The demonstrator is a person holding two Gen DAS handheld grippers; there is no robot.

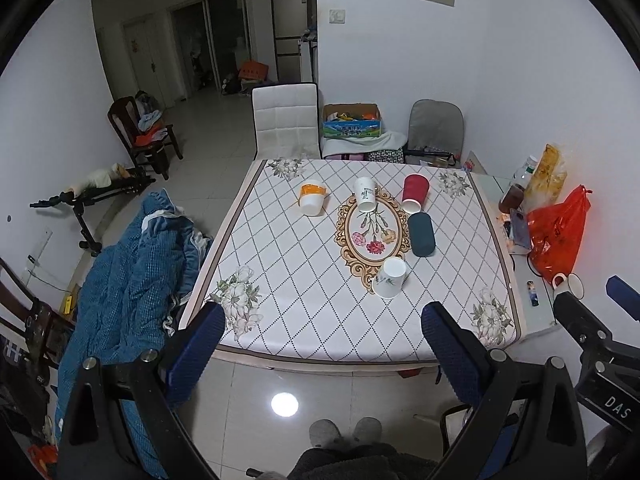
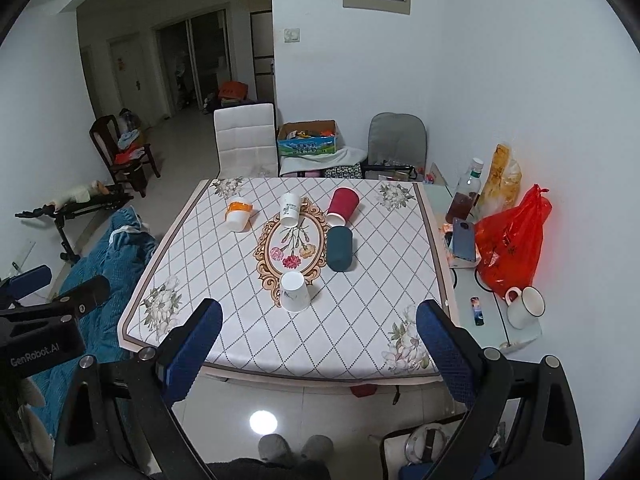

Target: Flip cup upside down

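Note:
Several cups stand upside down on the patterned table (image 1: pixel 296 280): a white cup with an orange band (image 1: pixel 313 199), a white printed cup (image 1: pixel 365 194), a red cup (image 1: pixel 414 193), a dark teal cup (image 1: pixel 421 234) and a nearer white cup (image 1: pixel 389 277). The right wrist view shows them too: orange-banded (image 2: pixel 238 213), white printed (image 2: pixel 289 209), red (image 2: pixel 343 205), teal (image 2: pixel 339 249), near white (image 2: pixel 295 291). My left gripper (image 1: pixel 323 332) and right gripper (image 2: pixel 319 330) are open and empty, held back over the floor before the table's near edge.
A side shelf (image 2: pixel 492 320) on the right holds a red plastic bag (image 2: pixel 510 244), a white mug (image 2: pixel 525 306), a phone (image 2: pixel 464 239) and a bottle (image 2: pixel 464 192). A blue blanket (image 1: pixel 132 276) lies left of the table. A white chair (image 1: pixel 285 120) stands behind it.

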